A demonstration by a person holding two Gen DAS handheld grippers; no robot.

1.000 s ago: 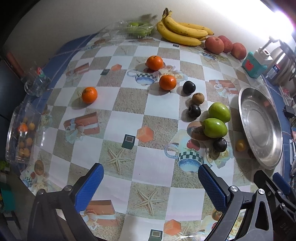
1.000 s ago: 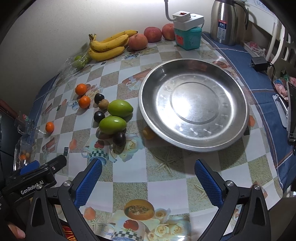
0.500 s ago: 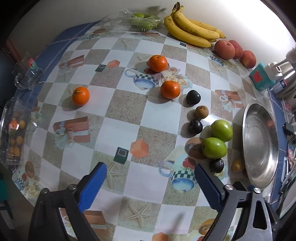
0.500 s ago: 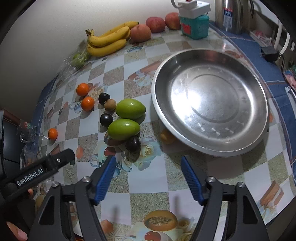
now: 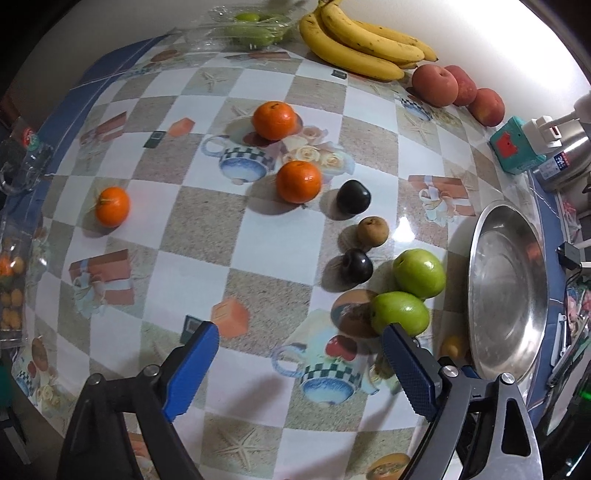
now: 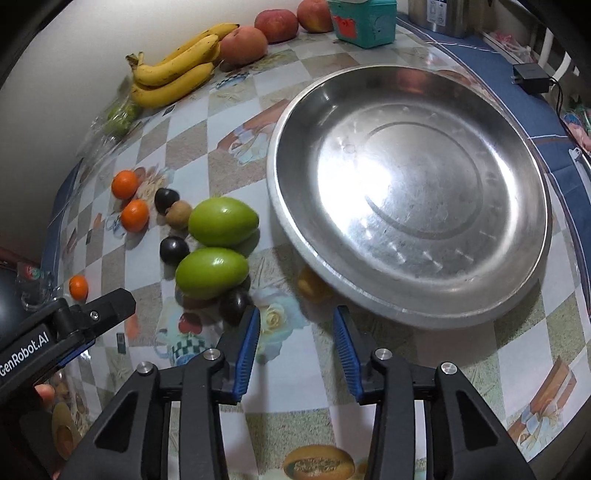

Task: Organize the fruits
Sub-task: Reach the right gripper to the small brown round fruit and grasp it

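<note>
Two green mangoes (image 6: 211, 272) (image 5: 400, 313) lie left of a big steel plate (image 6: 406, 199) (image 5: 506, 295). Around them lie dark plums (image 6: 235, 305) (image 5: 357, 263), a brown fruit (image 5: 373, 231), three oranges (image 5: 298, 181) and a small yellow fruit (image 6: 309, 285) at the plate's rim. Bananas (image 5: 362, 44) and peaches (image 5: 436, 85) lie by the wall. My right gripper (image 6: 295, 325) is open, narrowed and empty, just short of the yellow fruit. My left gripper (image 5: 299, 354) is open and empty above the tablecloth, its right finger beside the near mango.
A teal box (image 6: 364, 22) and a steel kettle (image 5: 565, 166) stand at the back right. A bag of green fruit (image 5: 251, 27) lies by the bananas. A clear box of small fruit (image 5: 11, 291) and a glass mug (image 5: 18, 166) stand at the left edge.
Both grippers have moved forward toward the fruit. My right gripper's fingers have narrowed a good deal. My left gripper has stayed wide open.
</note>
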